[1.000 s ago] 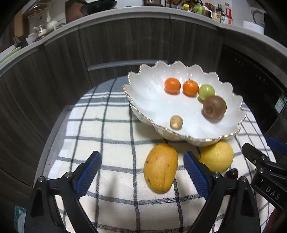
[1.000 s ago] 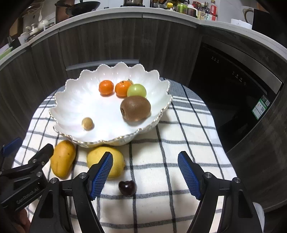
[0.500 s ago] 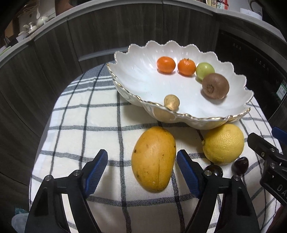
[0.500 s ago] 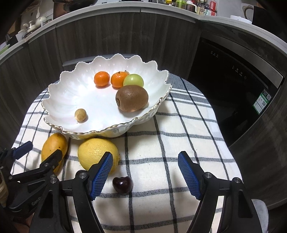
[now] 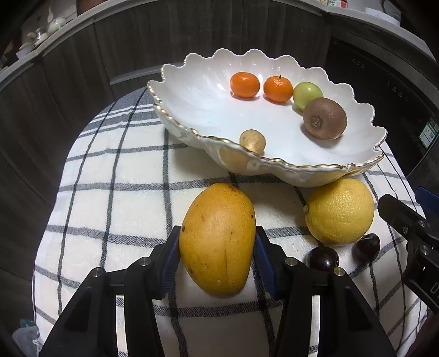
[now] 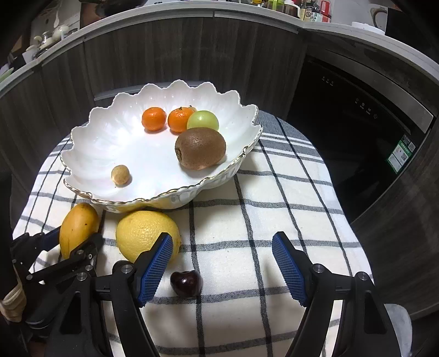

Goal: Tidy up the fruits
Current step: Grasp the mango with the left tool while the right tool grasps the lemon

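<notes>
My left gripper (image 5: 216, 248) is shut on a yellow mango (image 5: 218, 239) that lies on the checked cloth (image 5: 118, 208) in front of the white scalloped bowl (image 5: 208, 120). The mango also shows in the right wrist view (image 6: 78, 226). The bowl (image 6: 115, 142) holds two mandarins (image 5: 244, 84), a green fruit (image 5: 307, 94), a kiwi (image 5: 325, 118) and a small tan fruit (image 5: 252, 140). A yellow citrus (image 5: 340, 210) and two dark cherries (image 5: 322, 258) lie to the right. My right gripper (image 6: 222, 263) is open above the cloth, next to a cherry (image 6: 186, 282).
Dark wood cabinets (image 6: 170, 55) curve behind the small covered table. A black appliance front (image 6: 356, 131) stands at the right. The cloth's edges drop off at left and right. The counter top above carries bottles (image 6: 312, 11) and dishes.
My left gripper has moved forward and closed its jaws onto the mango. My right gripper has come a little closer to the cloth and stays open.
</notes>
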